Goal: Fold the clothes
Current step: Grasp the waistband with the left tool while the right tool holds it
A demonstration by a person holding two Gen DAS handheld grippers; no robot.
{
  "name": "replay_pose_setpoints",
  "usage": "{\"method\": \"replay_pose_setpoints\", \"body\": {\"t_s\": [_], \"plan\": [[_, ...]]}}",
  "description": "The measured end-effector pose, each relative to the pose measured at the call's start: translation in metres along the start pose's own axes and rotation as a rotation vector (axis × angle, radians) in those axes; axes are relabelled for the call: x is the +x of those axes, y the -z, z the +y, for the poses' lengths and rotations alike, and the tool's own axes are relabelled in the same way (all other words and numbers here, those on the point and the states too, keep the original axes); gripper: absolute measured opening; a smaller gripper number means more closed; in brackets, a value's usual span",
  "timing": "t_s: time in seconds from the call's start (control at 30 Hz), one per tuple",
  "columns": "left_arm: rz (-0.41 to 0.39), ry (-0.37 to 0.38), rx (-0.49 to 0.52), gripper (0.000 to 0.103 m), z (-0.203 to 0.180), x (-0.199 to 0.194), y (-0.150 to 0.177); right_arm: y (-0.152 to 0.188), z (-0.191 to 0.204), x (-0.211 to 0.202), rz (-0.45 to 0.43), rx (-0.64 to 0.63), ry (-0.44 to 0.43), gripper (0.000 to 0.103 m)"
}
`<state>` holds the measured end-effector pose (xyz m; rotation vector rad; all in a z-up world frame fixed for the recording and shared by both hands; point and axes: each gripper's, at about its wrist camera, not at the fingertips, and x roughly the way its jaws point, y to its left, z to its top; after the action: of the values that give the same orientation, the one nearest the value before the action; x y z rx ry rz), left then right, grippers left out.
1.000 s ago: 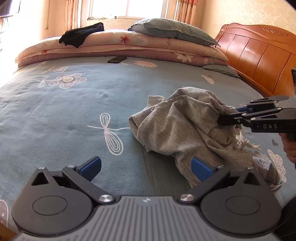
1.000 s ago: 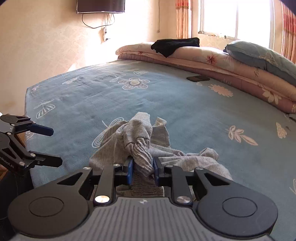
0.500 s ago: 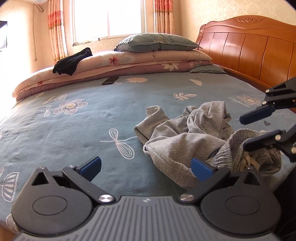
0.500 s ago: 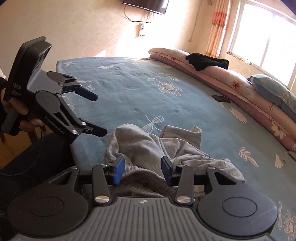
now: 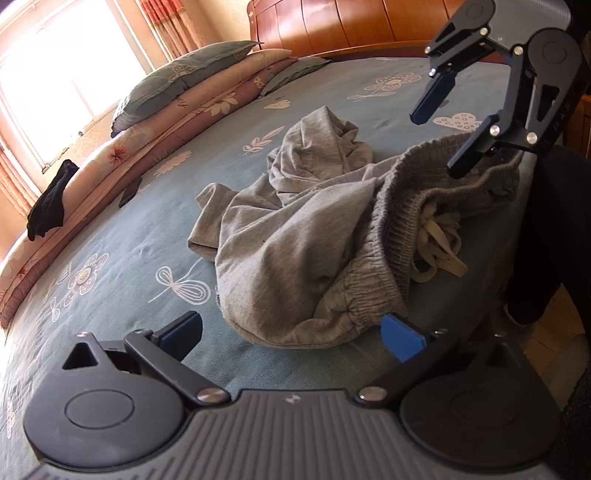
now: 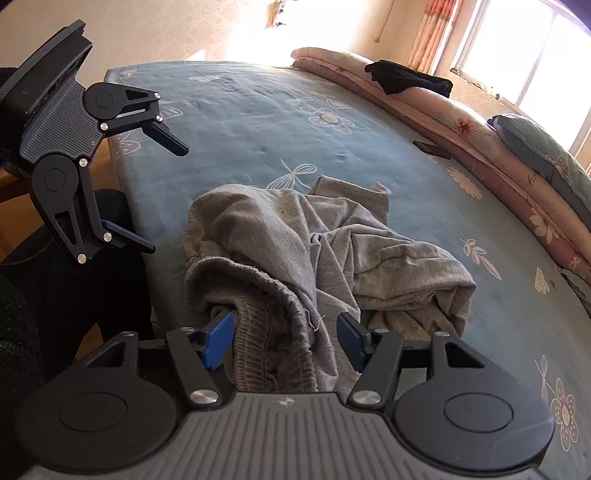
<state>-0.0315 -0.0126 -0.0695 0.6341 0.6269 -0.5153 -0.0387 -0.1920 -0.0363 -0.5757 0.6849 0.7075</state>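
Note:
Grey sweatpants (image 5: 295, 236) lie crumpled on the bed near its edge. Their elastic waistband (image 5: 399, 229) and pale drawstring (image 5: 439, 240) face the right side. My left gripper (image 5: 291, 336) is open just short of the pile's near fold, touching nothing. In the right wrist view it hangs open off the bed's corner, left gripper (image 6: 160, 197). My right gripper (image 6: 284, 341) is open, with the ribbed waistband (image 6: 266, 332) lying loose between its wide-apart blue pads. From the left wrist view the right gripper (image 5: 441, 140) hovers over the waistband's far end.
The blue floral bedsheet (image 5: 110, 266) stretches beyond the pile. Folded quilts (image 5: 177, 122) with a pillow (image 5: 192, 74) and a black garment (image 5: 48, 206) line the far side, a dark phone (image 5: 130, 191) beside them. A wooden headboard (image 5: 351, 22) stands behind. A person's dark clothing (image 5: 546, 236) is at the bed edge.
My right gripper opened and let go of the grey fabric, which now rests on the bed. Both grippers swung round toward the waistband end of the pile.

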Motion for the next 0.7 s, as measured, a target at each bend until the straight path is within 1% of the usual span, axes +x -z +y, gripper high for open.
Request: {"method": "replay_pose_setpoints", "body": {"t_s": [0.03,0.1,0.23,0.27,0.3,0.33,0.37,0.43,0.53,0.63,0.7], "plan": [[0.004,0.018,0.008,0.103,-0.003,0.002,0.001,-0.001,0.005,0.006,0.015,-0.033,0.020,0.068],[0.012,0.028,0.019,0.103,-0.009,0.004,0.002,-0.003,0.016,0.019,0.046,-0.100,0.060,0.069],[0.009,0.047,0.043,0.103,-0.019,0.005,0.006,-0.007,0.038,0.044,0.107,-0.233,0.140,0.068],[0.007,0.049,0.050,0.103,-0.020,0.004,0.007,-0.007,0.040,0.051,0.134,-0.253,0.155,0.067],[0.004,0.050,0.058,0.103,-0.021,0.004,0.008,-0.007,0.042,0.058,0.162,-0.274,0.170,0.053],[0.000,0.043,0.066,0.103,-0.022,0.003,0.008,-0.006,0.043,0.060,0.173,-0.280,0.174,0.028],[-0.008,0.034,0.075,0.103,-0.023,0.003,0.009,-0.006,0.044,0.062,0.183,-0.286,0.178,0.021],[-0.028,0.010,0.095,0.103,-0.024,0.001,0.012,-0.009,0.044,0.055,0.159,-0.288,0.191,0.018],[-0.091,-0.053,0.162,0.102,-0.029,-0.001,0.015,-0.021,0.032,0.031,0.100,-0.210,0.189,0.017],[-0.158,-0.148,0.308,0.102,-0.044,0.001,0.018,-0.037,0.016,0.005,0.047,-0.117,0.175,0.017],[-0.211,-0.181,0.402,0.102,-0.057,0.002,0.019,-0.048,0.007,-0.011,0.011,-0.067,0.169,0.017]]}}
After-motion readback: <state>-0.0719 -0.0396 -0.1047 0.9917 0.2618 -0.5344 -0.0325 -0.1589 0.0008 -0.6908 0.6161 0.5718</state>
